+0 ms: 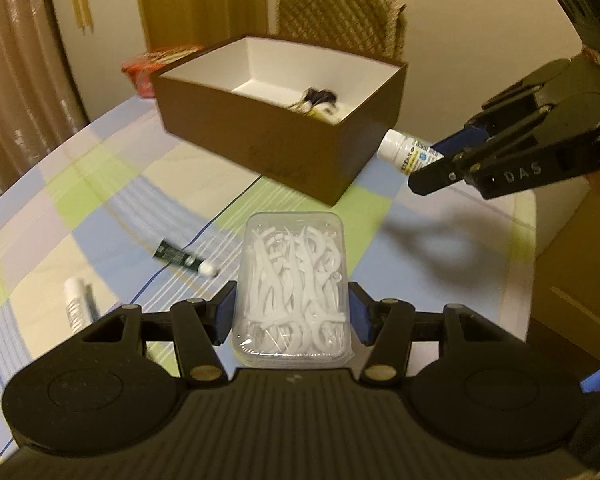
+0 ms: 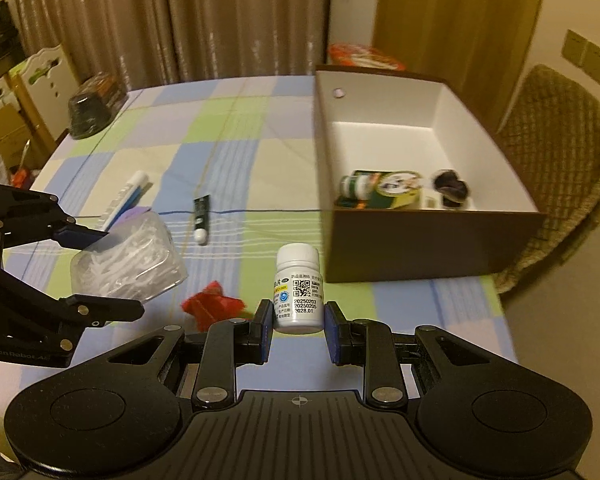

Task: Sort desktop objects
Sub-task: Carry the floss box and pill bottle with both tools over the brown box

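Note:
My left gripper is shut on a clear plastic case of white floss picks, held over the checked tablecloth. Seen from the right wrist, that left gripper holds the case tilted. My right gripper is shut on a white pill bottle with a QR label. In the left wrist view the right gripper carries the bottle just off the near right corner of the open brown box. Inside the box lie a green-yellow carton and a dark object.
On the cloth lie a small dark tube with a white cap, a white tube with pens and a red crumpled piece. A dark wrapped bowl sits far left, a red package behind the box, a padded chair beyond.

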Motion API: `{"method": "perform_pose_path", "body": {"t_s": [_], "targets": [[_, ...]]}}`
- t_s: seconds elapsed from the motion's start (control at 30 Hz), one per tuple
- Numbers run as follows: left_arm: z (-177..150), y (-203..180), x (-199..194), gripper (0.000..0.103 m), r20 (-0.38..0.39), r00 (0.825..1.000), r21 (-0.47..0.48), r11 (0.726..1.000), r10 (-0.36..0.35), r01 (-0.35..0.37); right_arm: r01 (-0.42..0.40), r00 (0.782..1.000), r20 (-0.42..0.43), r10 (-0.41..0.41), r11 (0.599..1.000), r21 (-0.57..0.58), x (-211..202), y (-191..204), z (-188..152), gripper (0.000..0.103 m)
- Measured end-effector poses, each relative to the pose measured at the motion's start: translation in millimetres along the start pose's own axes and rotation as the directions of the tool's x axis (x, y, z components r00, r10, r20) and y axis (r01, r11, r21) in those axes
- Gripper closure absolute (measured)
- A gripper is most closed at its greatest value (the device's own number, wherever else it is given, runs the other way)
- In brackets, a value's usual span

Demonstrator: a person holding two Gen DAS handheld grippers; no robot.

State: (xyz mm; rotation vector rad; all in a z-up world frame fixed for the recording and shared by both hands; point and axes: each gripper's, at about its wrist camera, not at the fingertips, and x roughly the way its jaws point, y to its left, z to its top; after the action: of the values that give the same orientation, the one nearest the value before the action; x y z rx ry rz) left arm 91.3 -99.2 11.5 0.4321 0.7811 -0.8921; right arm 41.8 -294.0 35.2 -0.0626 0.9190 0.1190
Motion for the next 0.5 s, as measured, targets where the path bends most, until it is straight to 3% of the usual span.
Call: {"method": "perform_pose_path", "body": {"t_s": [0.23, 0.5], "targets": [[23.4, -29.5, 9.2, 0.051, 0.021, 1.000, -0.006, 1.000, -0.017, 0.017, -0.002, 1.000, 0.004, 0.002, 1.000, -0.017, -8.2, -35.6, -1.8, 0.077], [63.7, -61.9, 29.9, 0.051, 0.022, 0.999, -0.101, 0.994, 0.042, -0.039, -0.092, 0.996, 0.002, 0.092, 0.992, -0.092, -2.2, -97.6, 10.7, 0.077]]}}
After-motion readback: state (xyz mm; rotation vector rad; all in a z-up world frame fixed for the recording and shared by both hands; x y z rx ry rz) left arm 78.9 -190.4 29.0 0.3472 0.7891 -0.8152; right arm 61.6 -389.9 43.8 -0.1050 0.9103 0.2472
